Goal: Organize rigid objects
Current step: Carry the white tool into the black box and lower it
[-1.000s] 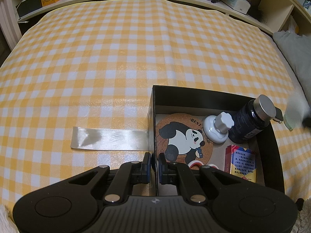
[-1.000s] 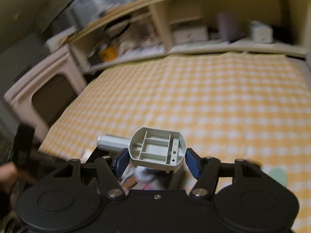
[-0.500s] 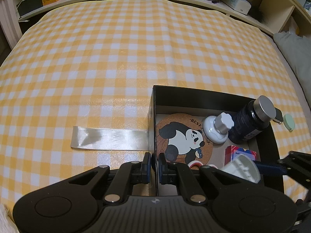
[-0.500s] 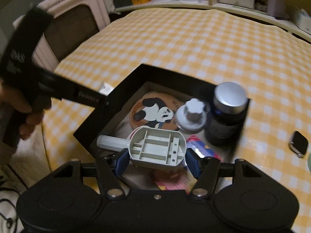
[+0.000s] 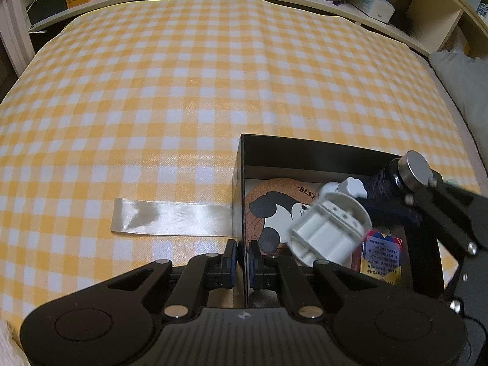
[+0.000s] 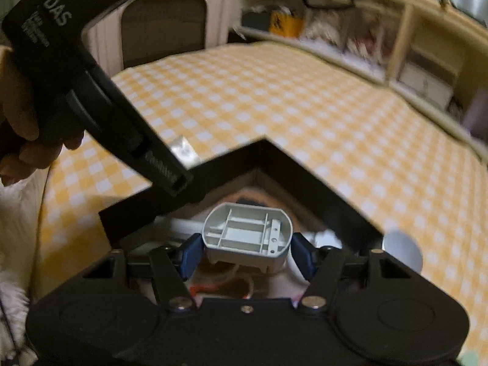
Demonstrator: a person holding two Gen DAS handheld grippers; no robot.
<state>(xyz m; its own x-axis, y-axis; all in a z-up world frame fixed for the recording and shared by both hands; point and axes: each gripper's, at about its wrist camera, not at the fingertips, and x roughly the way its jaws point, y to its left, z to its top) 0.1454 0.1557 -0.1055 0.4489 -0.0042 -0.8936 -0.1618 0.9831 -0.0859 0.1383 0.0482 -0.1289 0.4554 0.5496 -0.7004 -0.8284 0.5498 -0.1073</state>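
- The task's thing in hand is a pale grey moulded-plastic part with a ribbed hollow face and a short round stem (image 6: 247, 234). It hangs over the inside of the open black cardboard box (image 5: 305, 152), above the box's contents and not yet set down.
- The right claw (image 6: 247, 253) is clamped on this plastic part, one blue pad (image 6: 190, 254) pressed to each of its flat sides, jaws spread about halfway.
- Handling, as a judgement: thin-walled and ribbed, so likely light and stiff. The smooth shell may slip, and the flat flanks where the pads sit now look like the best hold; the rounded ends and the stem would tend to roll out.
- The left claw (image 5: 242, 259) is pinched shut on the box's wall at about 9 o'clock of the box, one pad outside and one inside. I judge it is steadying the box.
- In the box, seen from the left wrist: a round cork coaster printed with a panda (image 5: 268, 210) lies flat at 9 o'clock; a white knob-topped piece (image 5: 350, 186) stands near 12 o'clock; a dark blue bottle with a silver cap (image 5: 396, 174) leans in the corner at 1 o'clock; a red and blue printed carton (image 5: 382, 256) lies at 4 o'clock.
- Free floor looks scarce. The gap at about 6 o'clock seems the likeliest spot, though the part hides it.
- A shiny cream satin ribbon strip (image 5: 170, 220) lies flat on the yellow-and-white checked cloth on the counter (image 5: 183, 91), touching the box's outer wall at 9 o'clock.
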